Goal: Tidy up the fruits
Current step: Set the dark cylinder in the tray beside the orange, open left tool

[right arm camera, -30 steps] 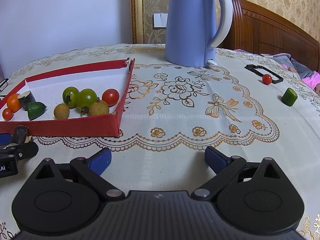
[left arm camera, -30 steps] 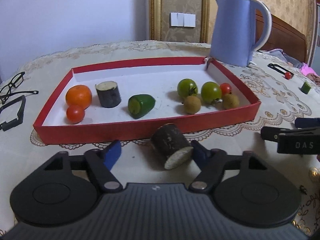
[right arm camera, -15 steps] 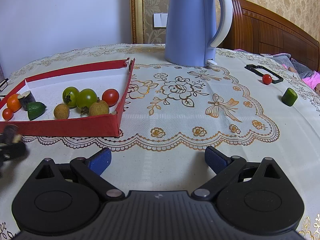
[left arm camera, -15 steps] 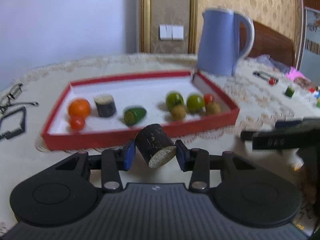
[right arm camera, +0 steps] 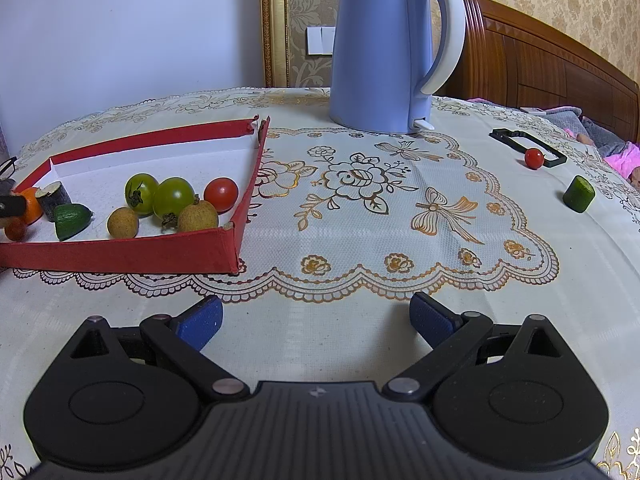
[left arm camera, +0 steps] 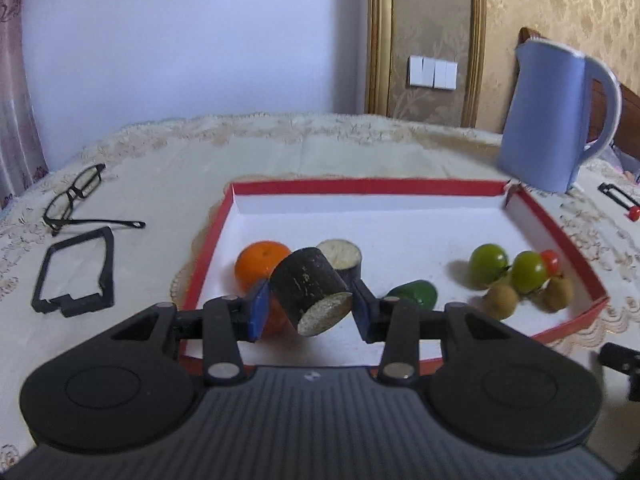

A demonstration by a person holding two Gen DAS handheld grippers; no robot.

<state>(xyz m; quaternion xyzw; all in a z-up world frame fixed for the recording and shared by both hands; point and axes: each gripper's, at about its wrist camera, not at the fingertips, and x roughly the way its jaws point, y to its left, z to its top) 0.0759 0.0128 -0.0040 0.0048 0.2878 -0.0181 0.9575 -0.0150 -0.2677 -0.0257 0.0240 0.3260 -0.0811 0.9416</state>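
My left gripper [left arm camera: 308, 312] is shut on a dark eggplant chunk [left arm camera: 310, 290] and holds it above the front left part of the red tray [left arm camera: 360, 187]. In the tray lie an orange [left arm camera: 258, 266], a second eggplant chunk [left arm camera: 340, 258], a green cucumber piece [left arm camera: 414, 294], two green tomatoes [left arm camera: 488, 266], a red cherry tomato [left arm camera: 551, 261] and two brown longans [left arm camera: 500, 306]. My right gripper [right arm camera: 316, 320] is open and empty over the tablecloth, right of the tray [right arm camera: 120, 254]. A cucumber piece [right arm camera: 578, 193] and a cherry tomato [right arm camera: 534, 158] lie on the table at far right.
A blue kettle [right arm camera: 384, 48] stands behind the tray's right corner. Glasses [left arm camera: 76, 196] and a black frame [left arm camera: 76, 272] lie left of the tray. Another black frame [right arm camera: 528, 146] lies by the loose cherry tomato. A wooden headboard is at the far right.
My left gripper shut on the eggplant chunk, lifted it off the tablecloth and carried it forward and left over the tray. The right gripper has not moved.
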